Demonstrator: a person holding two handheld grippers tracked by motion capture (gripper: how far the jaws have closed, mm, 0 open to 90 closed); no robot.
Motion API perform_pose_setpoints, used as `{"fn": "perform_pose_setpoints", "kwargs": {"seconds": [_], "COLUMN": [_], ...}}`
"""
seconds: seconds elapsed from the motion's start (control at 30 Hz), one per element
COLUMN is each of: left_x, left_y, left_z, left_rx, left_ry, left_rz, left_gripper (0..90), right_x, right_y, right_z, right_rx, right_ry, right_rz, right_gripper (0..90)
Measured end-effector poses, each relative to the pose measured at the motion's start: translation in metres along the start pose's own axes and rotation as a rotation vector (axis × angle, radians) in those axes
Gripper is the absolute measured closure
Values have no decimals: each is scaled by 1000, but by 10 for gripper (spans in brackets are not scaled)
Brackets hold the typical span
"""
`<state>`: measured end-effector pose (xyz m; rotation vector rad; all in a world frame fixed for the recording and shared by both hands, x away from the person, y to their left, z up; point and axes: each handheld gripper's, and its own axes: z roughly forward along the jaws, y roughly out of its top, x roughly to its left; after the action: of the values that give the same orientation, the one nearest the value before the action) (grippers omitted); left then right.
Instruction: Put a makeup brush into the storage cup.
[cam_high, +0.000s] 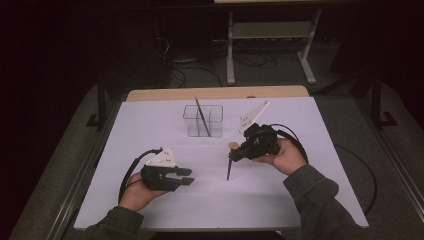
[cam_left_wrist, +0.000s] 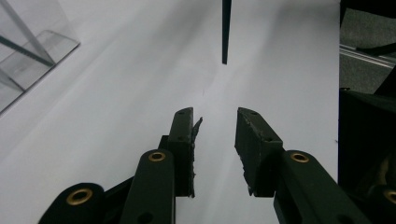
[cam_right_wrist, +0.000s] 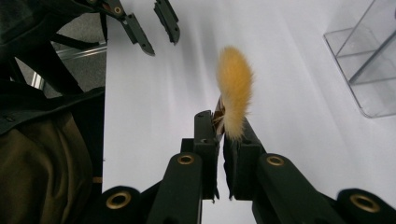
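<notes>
My right gripper (cam_high: 234, 154) is shut on a brush (cam_high: 229, 169) near its head. The dark handle points down toward the white table (cam_high: 150, 135), its tip just above the surface. In the right gripper view the orange bristles (cam_right_wrist: 235, 88) fan out above the closed jaws of my right gripper (cam_right_wrist: 223, 126). My left gripper (cam_high: 187, 176) hovers low at the front left, open and empty. In the left gripper view my left gripper (cam_left_wrist: 215, 119) has its jaws apart, and the brush handle (cam_left_wrist: 226, 32) hangs ahead of them.
A clear plastic holder (cam_high: 202, 121) stands at the back middle of the table with another thin brush (cam_high: 201, 116) leaning in it. The holder's corner (cam_left_wrist: 28, 51) lies to the left of my left gripper. Table legs and cables sit on the floor behind.
</notes>
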<state>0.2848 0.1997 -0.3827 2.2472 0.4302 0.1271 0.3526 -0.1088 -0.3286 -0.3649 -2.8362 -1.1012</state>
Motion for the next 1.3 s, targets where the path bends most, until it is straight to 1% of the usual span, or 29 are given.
{"fn": "perform_pose_setpoints", "kwargs": {"seconds": [0.1,0.13,0.2,0.23,0.27,0.3,0.33,0.47,0.57,0.6,0.7,0.73,0.8,0.9,1.07,1.1,1.13,1.2,1.27,1.3], "left_x": [1,1,2,2,2,2,2,2,2,2,2,3,3,3,4,4,4,4,4,4], "left_y": [-6,-7,-10,-11,-13,-15,-16,-19,-19,-20,-21,-22,-23,-24,-26,-26,-27,-27,-28,-28], "left_z": [-3,-3,-4,-5,-5,-6,-6,-9,-10,-10,-11,-12,-13,-14,-16,-16,-17,-18,-20,-20], "left_rx": [-7,-5,-9,-8,-7,-5,-7,-8,-9,-8,-8,-11,-17,-16,-15,-15,-18,-18,-24,-27], "left_ry": [4,4,-1,0,3,4,5,15,20,22,28,28,32,40,50,50,51,56,61,63], "left_rz": [-14,-13,-31,-36,-39,-35,-45,-44,-44,-44,-47,-50,-58,-59,-63,-63,-68,-73,-67,-78], "left_gripper": [664,663,658,655,654,653,650,642,632,629,613,612,607,593,579,577,572,565,564,561], "right_x": [-2,-2,-3,-3,-4,-5,-5,-8,-11,-11,-14,-14,-16,-18,-20,-20,-21,-22,-24,-25], "right_y": [1,1,2,2,2,3,3,5,7,8,10,11,12,15,19,20,21,22,23,24], "right_z": [-1,-2,-3,-3,-4,-5,-6,-10,-10,-11,-12,-12,-12,-12,-12,-13,-13,-13,-13,-14], "right_rx": [5,5,5,5,8,6,8,6,17,21,24,25,28,41,40,43,41,44,43,43], "right_ry": [-4,-6,-4,-7,-10,-11,-14,-22,-27,-26,-29,-28,-26,-28,-27,-33,-27,-30,-29,-32], "right_rz": [2,1,1,7,2,5,8,13,7,16,19,28,23,37,31,28,26,32,33,33], "right_gripper": [833,833,832,832,833,832,833,833,833,833,833,833,833,833,833,833,833,833,832,832]}}
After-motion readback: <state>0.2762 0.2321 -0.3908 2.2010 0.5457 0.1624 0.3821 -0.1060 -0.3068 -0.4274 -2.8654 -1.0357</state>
